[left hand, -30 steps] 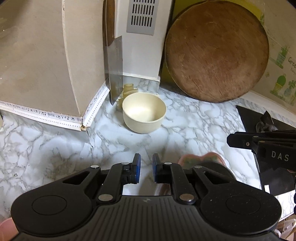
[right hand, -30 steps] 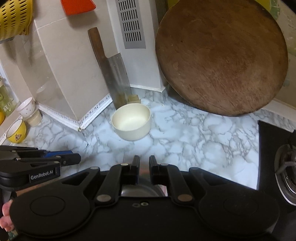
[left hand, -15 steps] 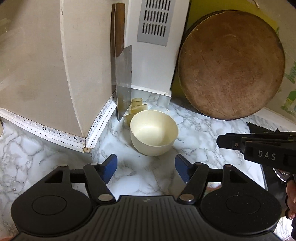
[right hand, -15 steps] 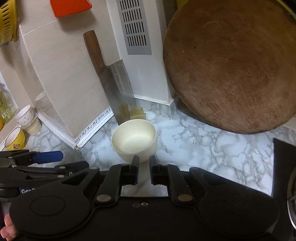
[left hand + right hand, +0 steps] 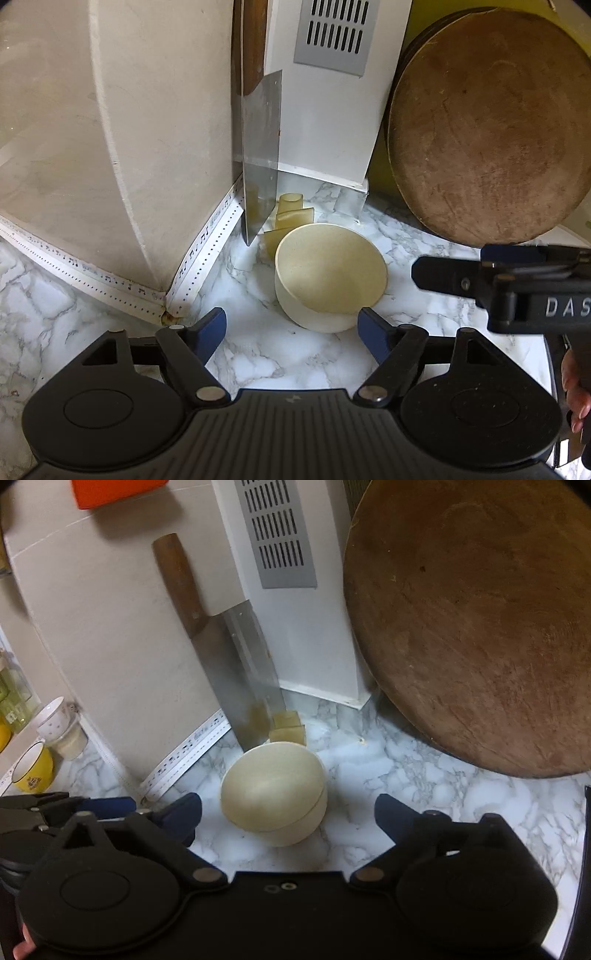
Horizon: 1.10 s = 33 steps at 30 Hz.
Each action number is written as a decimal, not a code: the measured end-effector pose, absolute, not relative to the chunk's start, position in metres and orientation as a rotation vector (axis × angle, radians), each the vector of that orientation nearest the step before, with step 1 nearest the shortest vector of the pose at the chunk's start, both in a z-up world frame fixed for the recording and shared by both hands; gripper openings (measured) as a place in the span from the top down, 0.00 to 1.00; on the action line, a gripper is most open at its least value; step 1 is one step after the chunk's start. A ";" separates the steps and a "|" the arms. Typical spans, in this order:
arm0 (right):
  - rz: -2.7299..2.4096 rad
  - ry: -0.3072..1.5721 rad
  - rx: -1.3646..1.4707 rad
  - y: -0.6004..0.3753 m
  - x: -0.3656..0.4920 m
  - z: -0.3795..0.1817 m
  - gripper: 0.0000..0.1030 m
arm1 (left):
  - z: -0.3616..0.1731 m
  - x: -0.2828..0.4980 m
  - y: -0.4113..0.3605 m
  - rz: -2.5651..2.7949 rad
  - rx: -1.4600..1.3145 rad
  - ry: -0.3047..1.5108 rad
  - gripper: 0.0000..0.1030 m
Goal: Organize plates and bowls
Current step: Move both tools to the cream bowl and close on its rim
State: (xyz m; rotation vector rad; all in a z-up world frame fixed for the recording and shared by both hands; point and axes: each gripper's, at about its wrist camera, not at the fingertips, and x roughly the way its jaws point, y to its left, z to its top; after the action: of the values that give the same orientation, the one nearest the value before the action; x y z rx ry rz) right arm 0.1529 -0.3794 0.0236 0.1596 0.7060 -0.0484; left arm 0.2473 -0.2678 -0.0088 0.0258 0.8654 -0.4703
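Observation:
A cream bowl stands upright on the marble counter, close to the corner. My left gripper is low in front of it, its jaws opening wide, blue pads apart. The bowl's near wall sits just beyond the tips and neither pad touches it. My right gripper also faces the bowl from the right, jaws opening wide with nothing gripped. Each gripper shows in the other's view: the right gripper beside the bowl, the left gripper at the left edge.
A cleaver leans in the corner behind the bowl, with small cream blocks at its foot. A big round wooden board leans on the wall at right. A yellow cup and a white cup stand far left.
Both grippers have moved forward, nearer the bowl. The left jaws went from shut to wide open, the right jaws opened in the last half second. The dishes under them have left view.

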 end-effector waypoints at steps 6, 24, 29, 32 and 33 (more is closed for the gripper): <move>-0.139 0.753 0.166 -0.386 0.189 0.020 0.03 | -0.019 0.267 -0.276 -0.443 0.044 0.864 0.24; -0.163 0.926 0.256 -0.409 0.238 -0.022 0.08 | -0.047 0.306 -0.300 -0.369 0.058 0.905 0.24; -0.146 0.926 0.268 -0.409 0.239 -0.022 0.04 | -0.051 0.310 -0.301 -0.365 0.064 0.912 0.24; -0.152 0.954 0.238 -0.410 0.243 -0.024 0.15 | -0.054 0.312 -0.304 -0.359 0.064 0.918 0.24; -0.164 0.961 0.242 -0.412 0.244 -0.025 0.18 | -0.054 0.313 -0.304 -0.360 0.063 0.921 0.24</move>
State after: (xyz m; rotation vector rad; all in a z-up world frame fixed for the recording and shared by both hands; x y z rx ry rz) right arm 0.2439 -0.4115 -0.0252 0.2423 0.9611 -0.1638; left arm 0.3129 -0.3044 -0.0541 0.0632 0.9215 -0.3600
